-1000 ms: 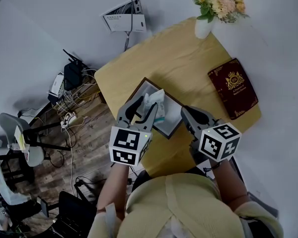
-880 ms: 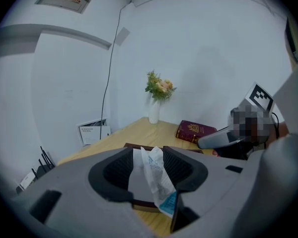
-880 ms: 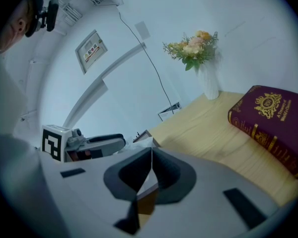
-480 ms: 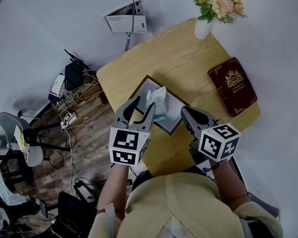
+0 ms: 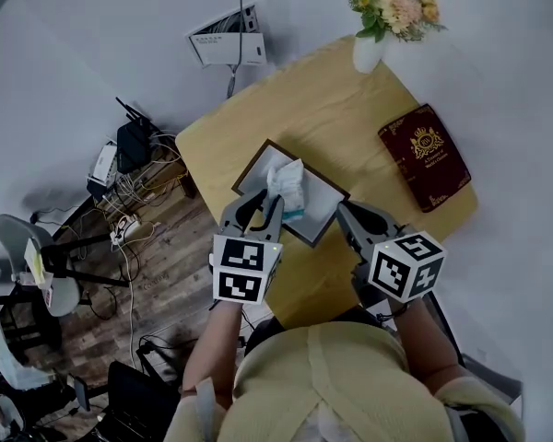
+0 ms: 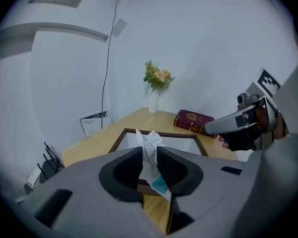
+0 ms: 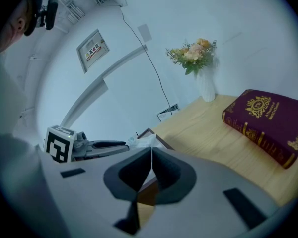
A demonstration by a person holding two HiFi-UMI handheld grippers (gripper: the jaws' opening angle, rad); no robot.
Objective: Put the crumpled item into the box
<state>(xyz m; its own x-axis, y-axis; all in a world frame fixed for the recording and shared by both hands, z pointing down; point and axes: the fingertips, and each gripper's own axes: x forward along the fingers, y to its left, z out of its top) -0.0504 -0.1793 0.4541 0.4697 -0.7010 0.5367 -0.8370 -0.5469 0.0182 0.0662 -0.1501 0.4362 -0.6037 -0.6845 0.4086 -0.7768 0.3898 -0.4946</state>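
Left gripper view: left claw just closed narrow, pinching crumpled item above box edge.

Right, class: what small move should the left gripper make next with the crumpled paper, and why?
Probably ease the left gripper forward toward the middle of the box. Its fingers have just been closing with the crumpled paper between them, though a firm grip isn't certain, and the paper's lower end sits at the near rim.
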